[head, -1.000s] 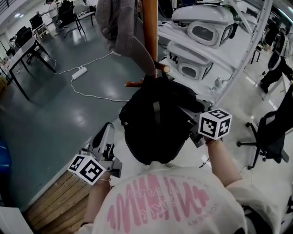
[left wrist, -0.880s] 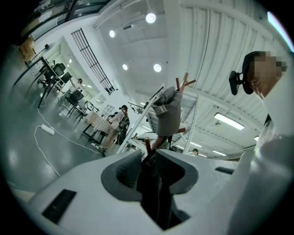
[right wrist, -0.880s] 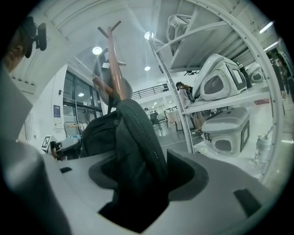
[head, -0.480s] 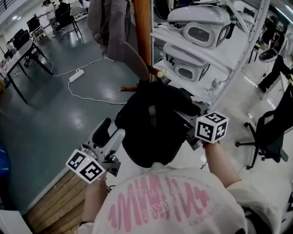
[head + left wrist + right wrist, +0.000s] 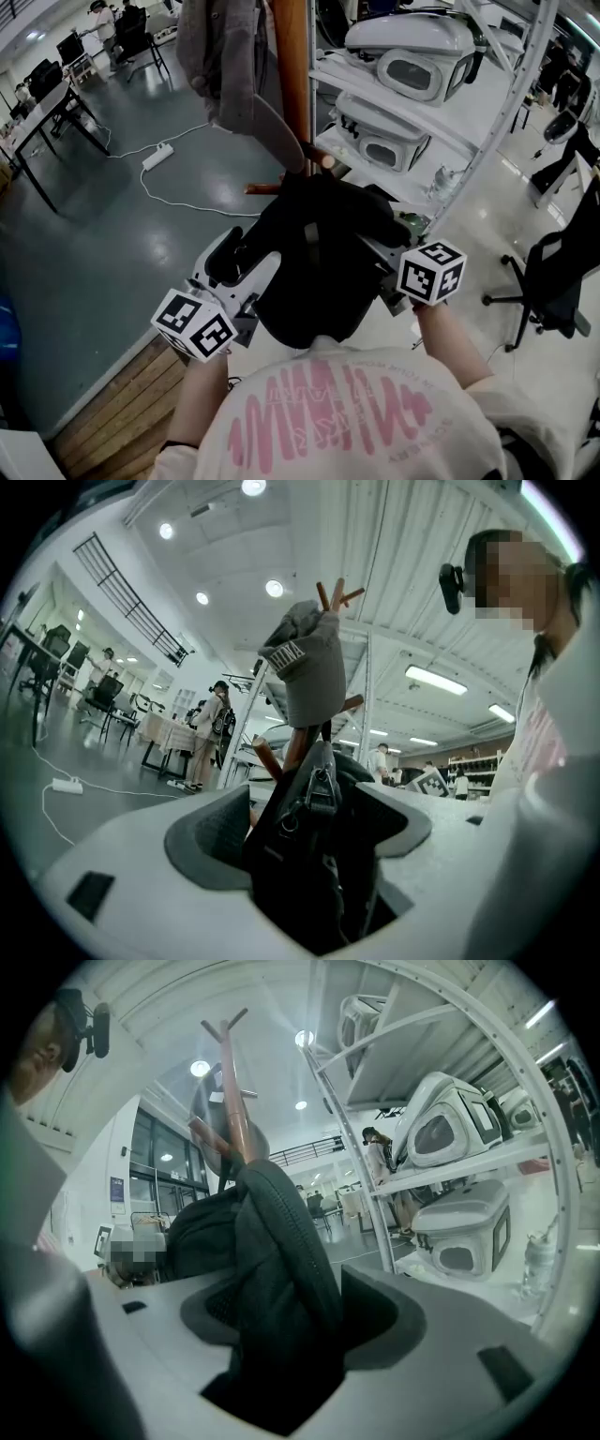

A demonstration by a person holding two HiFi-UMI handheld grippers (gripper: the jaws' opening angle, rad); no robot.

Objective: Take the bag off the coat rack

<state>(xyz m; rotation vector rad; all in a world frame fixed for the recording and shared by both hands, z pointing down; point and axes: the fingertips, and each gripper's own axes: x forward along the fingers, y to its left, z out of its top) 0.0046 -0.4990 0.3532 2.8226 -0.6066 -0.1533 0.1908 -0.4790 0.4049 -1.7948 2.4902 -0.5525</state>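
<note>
the wooden coat rack (image 5: pixel 293 84) stands straight ahead of the person, with a grey garment (image 5: pixel 220 56) draped high on it. the black bag (image 5: pixel 314 253) hangs against the pole below that garment, its top up beside a short peg (image 5: pixel 265 188). as far as the head view shows, it has not come off. whether its loop sits over a peg is hidden by the bag's own bulk.

the right gripper (image 5: pixel 382 270) is at the bag's right flank. its own view shows a thick padded strap (image 5: pixel 281 1241) filling the gap between the jaws with the pads pressed on it, which reads as a firm hold on that side. the left gripper (image 5: pixel 242 261) is at the bag's left flank with its jaws spread wide. they have just been opening, and its own view shows the bag's buckled edge standing between the pads without being squeezed.

so the reach is done and one side is gripped. what is left, by my reading, is for the left jaws to close on the bag. both hands would then raise it until the loop clears the rack and draw it back away from the pole. the lift itself does not look to have begun.
</note>
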